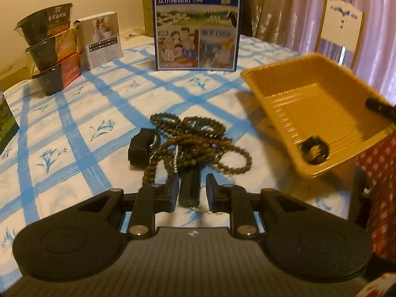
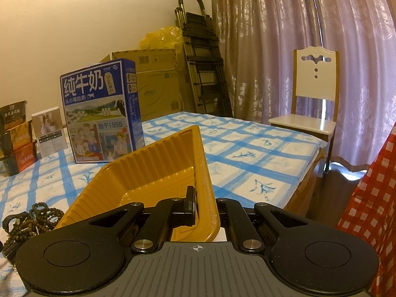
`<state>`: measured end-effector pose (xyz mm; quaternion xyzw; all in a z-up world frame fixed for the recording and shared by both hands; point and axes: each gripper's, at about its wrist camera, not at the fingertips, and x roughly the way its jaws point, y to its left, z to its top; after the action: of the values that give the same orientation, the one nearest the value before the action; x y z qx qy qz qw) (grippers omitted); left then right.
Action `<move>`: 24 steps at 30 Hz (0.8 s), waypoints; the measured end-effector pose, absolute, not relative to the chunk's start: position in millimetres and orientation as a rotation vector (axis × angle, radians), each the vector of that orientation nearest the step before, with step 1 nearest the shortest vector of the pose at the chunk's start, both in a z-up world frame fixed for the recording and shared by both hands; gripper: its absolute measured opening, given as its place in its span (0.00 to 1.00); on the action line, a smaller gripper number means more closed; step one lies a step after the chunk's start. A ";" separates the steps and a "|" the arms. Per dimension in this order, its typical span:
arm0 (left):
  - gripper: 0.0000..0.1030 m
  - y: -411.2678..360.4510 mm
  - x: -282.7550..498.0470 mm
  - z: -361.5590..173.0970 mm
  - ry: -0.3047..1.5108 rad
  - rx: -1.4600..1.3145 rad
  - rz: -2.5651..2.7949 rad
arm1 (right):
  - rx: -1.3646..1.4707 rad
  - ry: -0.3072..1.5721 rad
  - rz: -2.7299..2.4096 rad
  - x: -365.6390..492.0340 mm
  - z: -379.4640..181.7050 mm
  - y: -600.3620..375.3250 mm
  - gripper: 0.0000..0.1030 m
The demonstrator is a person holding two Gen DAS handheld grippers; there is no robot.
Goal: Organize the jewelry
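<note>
Black left gripper (image 1: 191,190) jaws parted just short of a tangled heap of brown wooden bead strands (image 1: 198,143), a dark strap piece lying between the fingers, apparently unpinched. Beside it, tilted yellow ribbed plastic tray (image 2: 148,168), pinched at its rim by the right gripper (image 2: 205,210), probably angled to receive jewelry; black ring-like piece (image 1: 314,151) already inside. Beyond, blue-checked white tablecloth (image 1: 99,94), blue milk carton (image 1: 196,22), white chair (image 2: 314,94), mauve curtains (image 2: 272,37).

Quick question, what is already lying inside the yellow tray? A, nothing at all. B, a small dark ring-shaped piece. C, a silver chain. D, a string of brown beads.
B: the left wrist view shows a small dark ring-shaped piece near the low corner of the tilted yellow tray, while the brown beads and a silver chain lie on the tablecloth.
</note>
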<state>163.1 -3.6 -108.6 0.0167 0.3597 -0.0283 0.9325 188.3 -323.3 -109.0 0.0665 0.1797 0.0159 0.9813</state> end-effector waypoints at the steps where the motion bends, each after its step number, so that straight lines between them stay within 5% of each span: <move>1: 0.20 -4.8 165.5 -110.3 0.738 0.047 -0.058 | 0.133 0.361 0.032 188.3 -108.6 -323.3 0.05; 24: 0.19 -7.9 191.5 -138.1 0.818 0.103 -0.089 | 0.133 0.362 0.033 187.9 -108.3 -322.1 0.05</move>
<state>191.5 -7.9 -138.1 0.0500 0.3973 -0.0435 0.9153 187.9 -322.1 -108.3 0.0662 0.1796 0.0162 0.9814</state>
